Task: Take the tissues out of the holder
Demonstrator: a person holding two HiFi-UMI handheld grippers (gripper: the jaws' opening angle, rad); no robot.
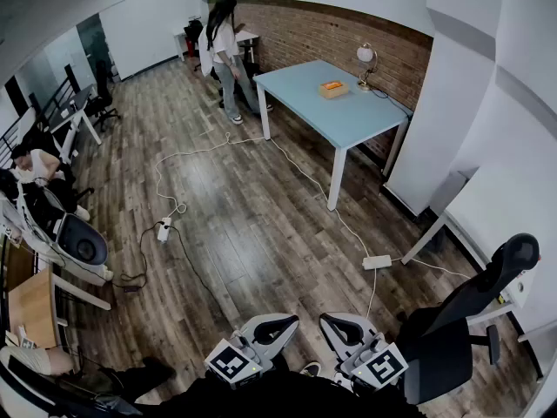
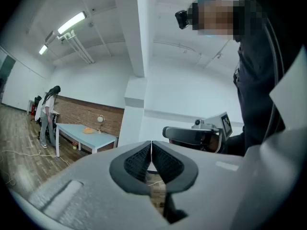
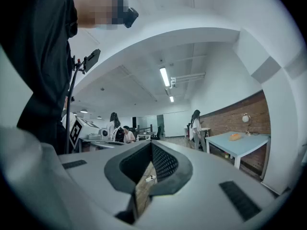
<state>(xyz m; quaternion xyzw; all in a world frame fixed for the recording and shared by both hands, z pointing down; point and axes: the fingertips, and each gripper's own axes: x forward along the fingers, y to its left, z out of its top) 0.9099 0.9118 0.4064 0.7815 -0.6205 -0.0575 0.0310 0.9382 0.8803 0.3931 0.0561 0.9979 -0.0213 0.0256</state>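
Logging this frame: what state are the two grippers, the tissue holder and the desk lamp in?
left gripper: jaws together, nothing between them.
right gripper: jaws together, nothing between them.
tissue holder: sits on the blue table, far from both grippers, untouched; its tissues are too small to make out.
lamp: upright on the same table; cannot tell whether it is lit.

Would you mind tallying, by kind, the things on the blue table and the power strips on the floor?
Orange box: 1
Lamp: 1
Power strips: 2
Total: 4
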